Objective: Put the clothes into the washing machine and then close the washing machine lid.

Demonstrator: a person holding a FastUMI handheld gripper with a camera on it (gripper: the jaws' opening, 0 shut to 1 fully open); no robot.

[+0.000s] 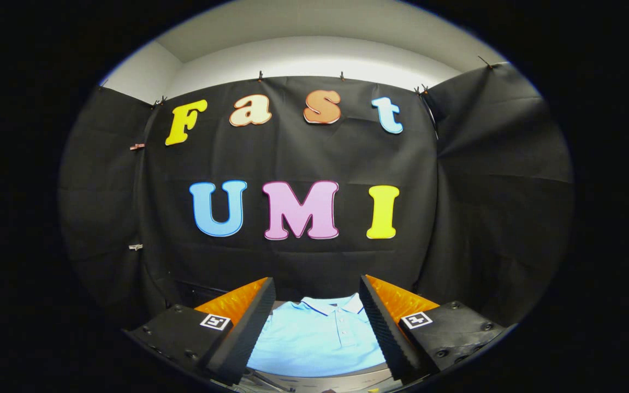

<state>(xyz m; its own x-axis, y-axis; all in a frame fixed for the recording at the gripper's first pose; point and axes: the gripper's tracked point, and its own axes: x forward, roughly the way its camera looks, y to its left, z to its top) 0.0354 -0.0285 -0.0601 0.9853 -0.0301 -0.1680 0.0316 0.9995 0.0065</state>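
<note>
Black cloth (314, 158) drapes the back and sides of the booth, pinned along its top edge by small clips (260, 75) beneath a pale wall (314, 54) and ceiling. Below it, a light blue polo shirt (317, 341) lies flat, front side up, with its collar (332, 304) toward the cloth. Dark piping edges the collar, and a short placket with small buttons runs down from it. Little of what the shirt rests on can be seen; a grey strip of surface (369, 377) shows at its near edge, and what that strip belongs to cannot be told.

Above the shirt hangs the gripper (317, 322), its two fingers spread wide apart and closed on nothing. One finger (246, 333) stands at each side of the shirt, whose collar and chest show in the gap between them; whether the tips touch the fabric cannot be told. Ridged pads line the inner faces of both fingers. A small square marker (215, 321) sits on the body behind the left finger and another on the right. The gripper points level toward the back cloth, tilted slightly down over the shirt.
</note>
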